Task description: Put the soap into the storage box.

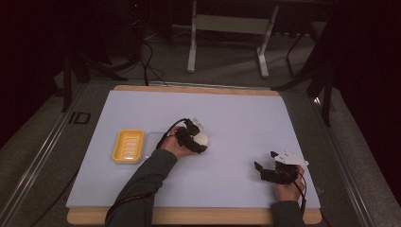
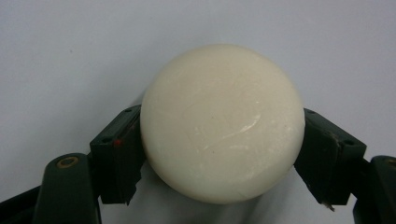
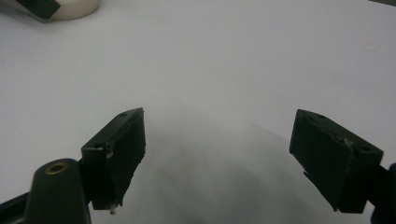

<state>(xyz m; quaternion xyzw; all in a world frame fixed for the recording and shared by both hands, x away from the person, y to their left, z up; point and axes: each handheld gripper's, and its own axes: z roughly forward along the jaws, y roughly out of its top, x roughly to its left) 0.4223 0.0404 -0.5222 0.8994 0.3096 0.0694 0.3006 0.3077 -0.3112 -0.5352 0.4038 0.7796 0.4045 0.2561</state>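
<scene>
A round cream-white bar of soap [image 1: 201, 138] lies near the middle of the white mat [image 1: 236, 118]. My left gripper [image 1: 196, 139] is shut on the soap [image 2: 222, 123], one black jaw pressed against each of its sides. The yellow soap dish [image 1: 128, 145] stands empty on the mat to the left of that hand. My right gripper [image 1: 265, 161] rests near the mat's front right and stands open, with bare mat between its two pads [image 3: 116, 149]. A bit of the soap [image 3: 70, 8] shows at the top left of the right gripper view.
The mat covers a wooden table top [image 1: 189, 215]. Beyond the far edge stand a grey metal frame's legs [image 1: 191, 52] and loose cables [image 1: 146, 61] on the floor. Dark curtains close in on both sides.
</scene>
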